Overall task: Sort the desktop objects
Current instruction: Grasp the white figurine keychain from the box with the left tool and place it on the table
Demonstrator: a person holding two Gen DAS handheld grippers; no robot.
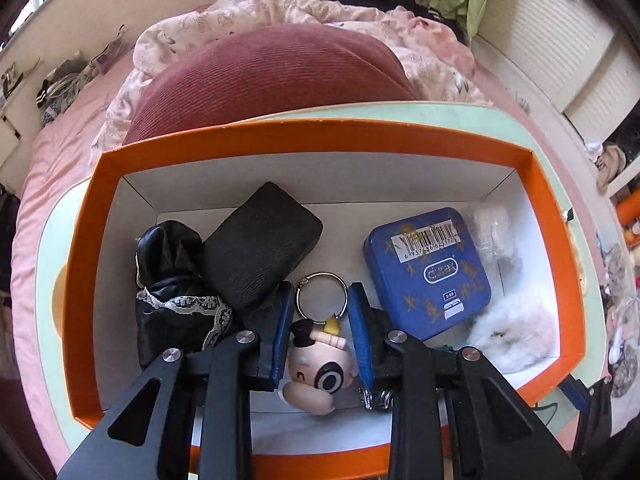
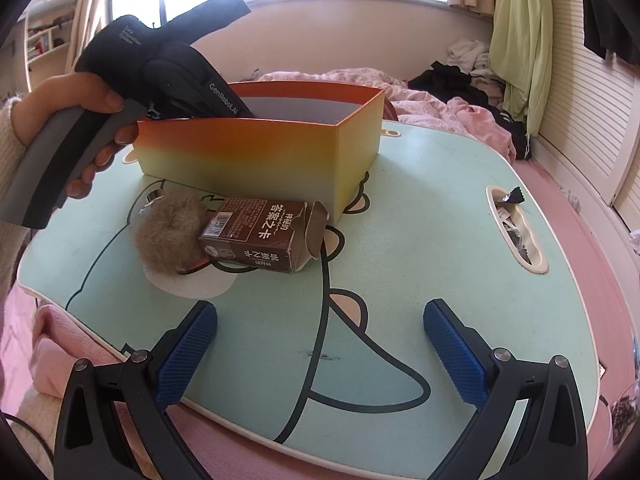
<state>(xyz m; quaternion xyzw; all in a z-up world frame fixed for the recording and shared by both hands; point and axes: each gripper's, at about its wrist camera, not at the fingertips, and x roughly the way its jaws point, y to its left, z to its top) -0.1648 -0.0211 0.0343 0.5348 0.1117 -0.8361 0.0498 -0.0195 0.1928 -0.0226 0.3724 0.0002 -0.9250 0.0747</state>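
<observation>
— Left gripper [image 1: 320,322]: what's it holding?
— Its blue pads are closed on a small figurine keychain [image 1: 318,364], inside the orange box [image 1: 304,136]. The keychain's metal ring [image 1: 322,294] lies just past the fingertips.
— What else is in the box?
— A black case [image 1: 260,244] and black lace pouch [image 1: 176,292] left of the keychain, a blue tin [image 1: 428,272] and white fluff [image 1: 512,332] right of it.
— And the right gripper [image 2: 320,354]?
— Spread wide, empty, over the mint lap table [image 2: 420,220]. In front of the box lie a brown carton [image 2: 260,236] and a tan fluffy scrunchie [image 2: 168,236], touching.
</observation>
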